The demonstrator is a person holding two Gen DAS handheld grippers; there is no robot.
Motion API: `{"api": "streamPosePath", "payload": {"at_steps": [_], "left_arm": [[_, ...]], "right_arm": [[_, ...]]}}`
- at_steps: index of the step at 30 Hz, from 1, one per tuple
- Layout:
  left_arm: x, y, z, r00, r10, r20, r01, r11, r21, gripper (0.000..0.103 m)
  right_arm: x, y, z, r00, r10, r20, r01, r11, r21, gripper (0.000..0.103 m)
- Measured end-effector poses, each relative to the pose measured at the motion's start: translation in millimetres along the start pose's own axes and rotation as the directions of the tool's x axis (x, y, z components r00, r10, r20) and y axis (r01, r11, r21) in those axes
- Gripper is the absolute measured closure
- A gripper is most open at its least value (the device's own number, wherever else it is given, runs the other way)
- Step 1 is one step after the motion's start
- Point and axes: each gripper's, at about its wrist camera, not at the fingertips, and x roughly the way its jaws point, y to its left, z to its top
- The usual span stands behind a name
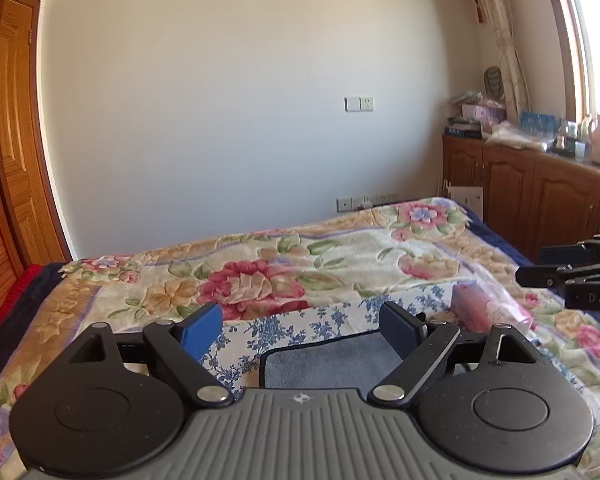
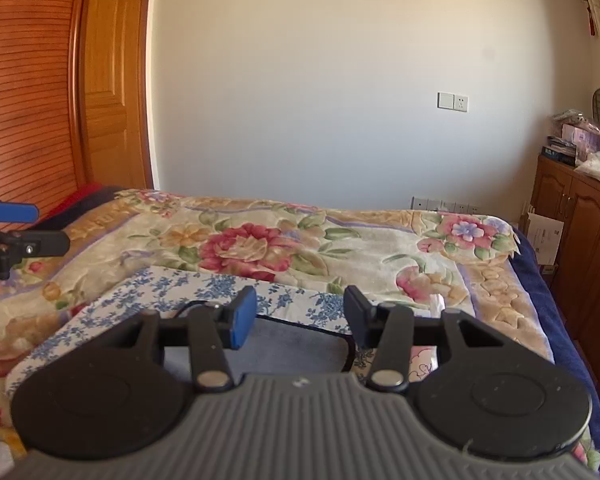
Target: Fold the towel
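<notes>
Towel (image 1: 332, 364), grey-blue, dark-edged, lies flat on blue-flowered cloth (image 1: 300, 320) atop bed; looks soft, light, limp, so pinch near corners. Left gripper (image 1: 300, 330) gapes wide, right gripper (image 2: 300, 316) narrower, both empty, hovering above it.

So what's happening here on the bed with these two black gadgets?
A person holds a two-finger tool in each hand, set to fold a towel. The grey-blue towel lies flat on a blue-flowered white cloth spread over the floral blanket on the bed. The left tool and the right tool both hang above the towel's near side with jaws open, gripping nothing. No fold has been made yet. A pink packet lies beside the towel.
</notes>
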Motion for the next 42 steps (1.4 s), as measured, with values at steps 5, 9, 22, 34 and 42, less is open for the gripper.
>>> {"api": "streamPosePath", "payload": {"at_steps": [5, 9, 22, 34, 42], "left_arm": [[-23, -6, 7, 1.0, -0.016, 0.013, 0.017, 1.0, -0.008, 0.011], [-36, -10, 8, 1.0, -0.026, 0.01, 0.027, 1.0, -0.016, 0.009], [-80, -19, 18, 0.999, 0.01, 0.042, -0.01, 1.0, 0.012, 0.0], [-113, -17, -2, 0.997, 0.018, 0.078, -0.016, 1.0, -0.026, 0.0], [-130, -10, -24, 0.994, 0.059, 0.096, -0.054, 0.997, -0.062, 0.0]], "right_arm": [[-18, 6, 3, 1.0, 0.007, 0.021, -0.007, 1.0, -0.004, 0.053], [-24, 8, 1, 1.0, 0.006, 0.02, -0.006, 1.0, 0.01, 0.052], [-58, 22, -3, 0.999, -0.017, 0.039, 0.017, 1.0, -0.003, 0.039], [-92, 26, -8, 0.997, -0.03, 0.075, 0.03, 1.0, 0.005, 0.008], [-103, 28, -16, 0.996, -0.034, 0.081, 0.033, 0.999, 0.013, 0.0]]}}
